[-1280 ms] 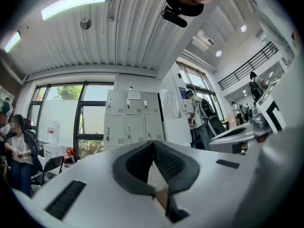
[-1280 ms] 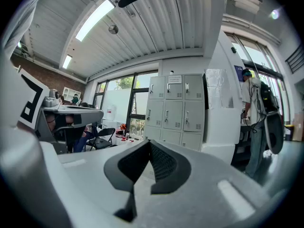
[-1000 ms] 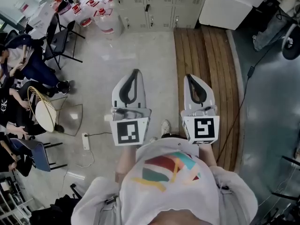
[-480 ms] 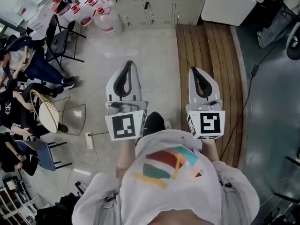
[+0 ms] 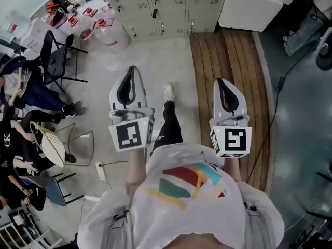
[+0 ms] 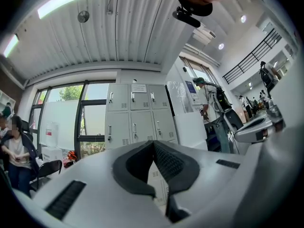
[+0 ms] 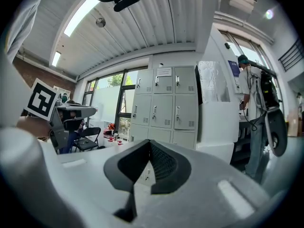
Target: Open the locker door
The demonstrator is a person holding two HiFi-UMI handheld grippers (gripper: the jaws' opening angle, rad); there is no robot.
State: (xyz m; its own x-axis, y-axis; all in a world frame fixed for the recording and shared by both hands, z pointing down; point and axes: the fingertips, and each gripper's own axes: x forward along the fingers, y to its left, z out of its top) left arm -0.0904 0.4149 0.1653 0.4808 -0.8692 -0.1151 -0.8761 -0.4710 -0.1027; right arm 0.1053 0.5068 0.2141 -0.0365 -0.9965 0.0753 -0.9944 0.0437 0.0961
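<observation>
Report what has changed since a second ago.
The person has stepped toward the lockers: a leg and white shoe now reach forward between the left gripper and right gripper, both carried ahead. Unchanged: both grippers shut and empty, nothing touched; locker doors closed.

Floor (image 5: 155,56) carries lockers (image 5: 166,4), chair (image 5: 56,56), jugs (image 5: 111,32).

Grey floor (image 5: 155,61) meets wooden decking (image 5: 228,56) — black chair (image 5: 63,61) leftward.
</observation>
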